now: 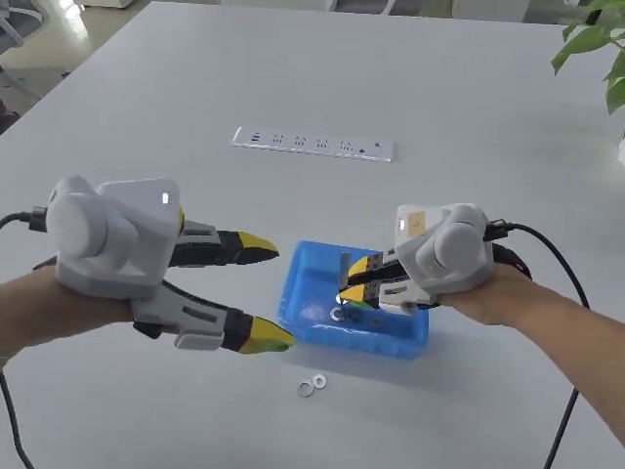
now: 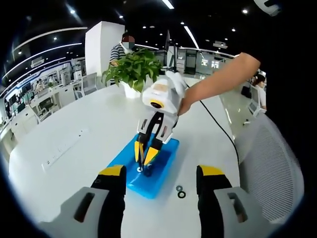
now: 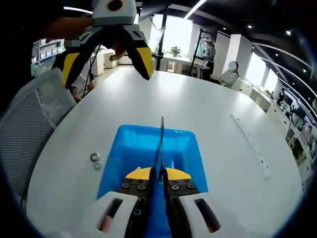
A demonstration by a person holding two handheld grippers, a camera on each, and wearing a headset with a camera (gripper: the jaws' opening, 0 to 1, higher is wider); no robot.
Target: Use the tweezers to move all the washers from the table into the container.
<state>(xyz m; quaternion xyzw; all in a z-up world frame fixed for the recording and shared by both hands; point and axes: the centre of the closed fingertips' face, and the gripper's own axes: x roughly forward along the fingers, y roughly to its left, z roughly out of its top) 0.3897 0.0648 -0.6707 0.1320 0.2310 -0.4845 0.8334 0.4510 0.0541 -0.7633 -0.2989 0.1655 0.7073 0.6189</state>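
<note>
A blue container (image 1: pixel 405 332) sits on the white table between my hands. My right gripper (image 1: pixel 354 280) is shut on metal tweezers (image 1: pixel 344 271), whose tips point down into the container near a washer (image 1: pixel 338 315) on its floor. Seen from the right gripper view, the tweezers (image 3: pixel 161 141) run forward from the shut gripper (image 3: pixel 159 174) over the container (image 3: pixel 131 148). Two washers (image 1: pixel 312 385) lie on the table just in front of the container, and they appear again as washers (image 3: pixel 95 160) and washers (image 2: pixel 180 191). My left gripper (image 1: pixel 264 290) hovers open left of the container, holding nothing.
A white power strip (image 1: pixel 312 144) lies farther back on the table. A potted plant (image 1: pixel 596 49) stands at the far right edge. A mesh chair (image 2: pixel 270 163) is beside the table. People stand in the room beyond.
</note>
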